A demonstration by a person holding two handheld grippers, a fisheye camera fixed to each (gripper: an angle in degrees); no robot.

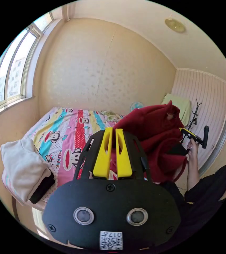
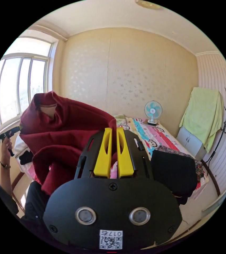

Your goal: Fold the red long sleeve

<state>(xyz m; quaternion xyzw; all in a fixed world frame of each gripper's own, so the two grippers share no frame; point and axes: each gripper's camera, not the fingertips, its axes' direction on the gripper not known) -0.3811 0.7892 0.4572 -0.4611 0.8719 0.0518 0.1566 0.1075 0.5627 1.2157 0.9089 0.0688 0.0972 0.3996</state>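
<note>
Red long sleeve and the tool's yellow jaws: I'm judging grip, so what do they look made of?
Red long sleeve: thick, matte knit, probably fleece or cotton, draping in soft heavy folds. Right tool: its yellow jaws look like smooth hard moulded plastic with a slight sheen.

Sunny little bedroom with pale yellow walls (image 2: 134, 66), a big window (image 1: 9, 74) pouring in daylight, a bed with a cartoon monkey sheet (image 1: 65, 137), a small blue fan (image 2: 153, 111) and a black coat rack (image 2: 222, 127).
</note>
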